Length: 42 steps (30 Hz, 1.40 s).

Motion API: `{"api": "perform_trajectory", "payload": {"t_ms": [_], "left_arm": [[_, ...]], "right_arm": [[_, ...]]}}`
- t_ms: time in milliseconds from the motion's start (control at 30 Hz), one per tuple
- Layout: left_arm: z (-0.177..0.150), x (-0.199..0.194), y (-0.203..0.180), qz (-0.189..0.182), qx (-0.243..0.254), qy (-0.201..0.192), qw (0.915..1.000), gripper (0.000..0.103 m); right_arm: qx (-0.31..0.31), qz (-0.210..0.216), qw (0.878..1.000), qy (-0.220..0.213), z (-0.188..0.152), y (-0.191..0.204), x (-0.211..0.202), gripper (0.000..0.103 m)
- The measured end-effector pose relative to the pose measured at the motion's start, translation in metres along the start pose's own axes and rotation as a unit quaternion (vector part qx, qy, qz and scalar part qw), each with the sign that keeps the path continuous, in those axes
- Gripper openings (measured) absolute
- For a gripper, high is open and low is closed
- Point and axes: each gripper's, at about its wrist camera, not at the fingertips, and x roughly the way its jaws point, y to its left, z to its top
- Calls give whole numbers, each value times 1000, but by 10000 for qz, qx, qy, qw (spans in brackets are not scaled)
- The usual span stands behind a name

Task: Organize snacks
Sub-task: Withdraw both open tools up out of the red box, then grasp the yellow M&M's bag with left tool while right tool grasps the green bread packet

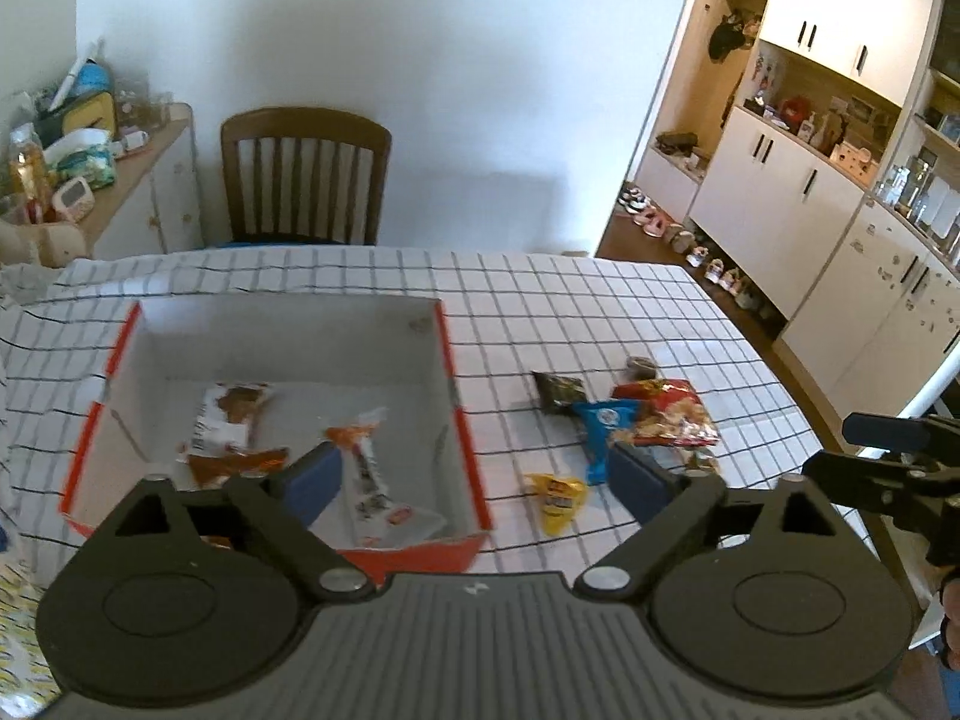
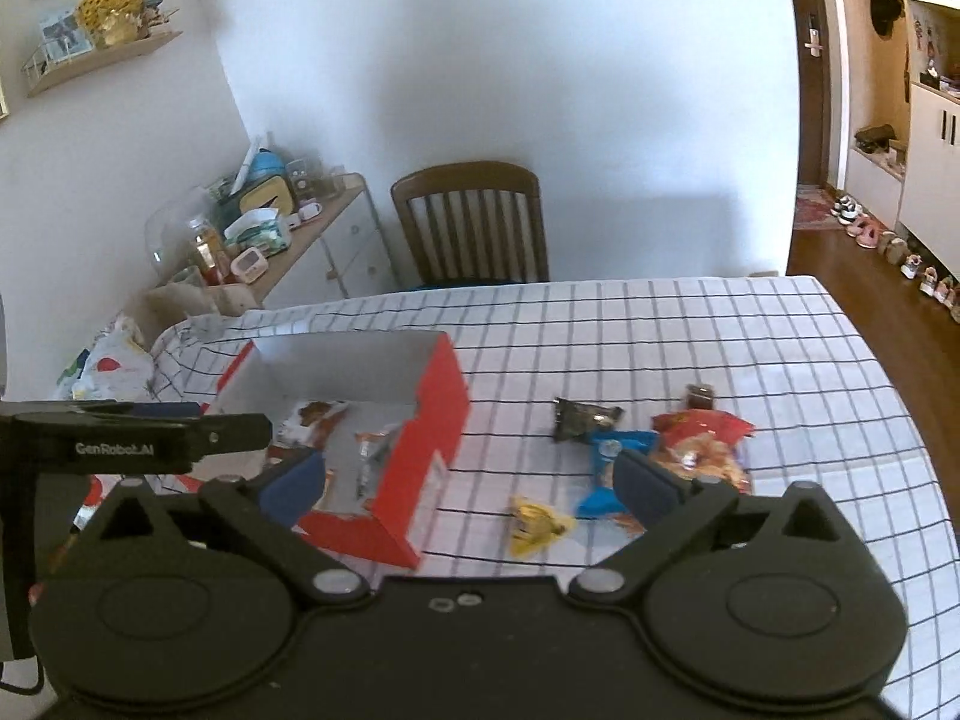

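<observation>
We hold both the left gripper (image 1: 474, 474) and the right gripper (image 2: 468, 480) with jaws spread, empty. Loose snacks lie beside the box (image 1: 462, 438); probably the yellow packet (image 2: 537, 525) is nearest, so we should drop squarely over it.

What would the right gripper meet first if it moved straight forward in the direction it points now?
Probably the yellow snack packet on the checked tablecloth: it lies just ahead of the open right gripper, slightly right of centre. Depth is uncertain here.
</observation>
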Motion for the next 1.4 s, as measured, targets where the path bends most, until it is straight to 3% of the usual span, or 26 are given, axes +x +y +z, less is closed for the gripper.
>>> {"api": "perform_trajectory", "payload": {"t_ms": [300, 800, 1100, 1400], "left_arm": [[-16, 32, -51, -162, -59, -9, 9999, 103], [-46, 124, -103, 362, -250, 635, 9970, 103], [-50, 175, -104, 689, -437, 989, 9917, 103], [-49, 210, -95, 1022, -571, 1192, 9859, 101]], "right_arm": [[8, -159, 9999, 52, -27, -51, -10, 102], [6, -382, 9982, 455, -52, -134, 20, 100], [64, -419, 9960, 783, -58, -172, 68, 93], [-106, -340, 9938, 1056, -65, -180, 115, 77]]}}
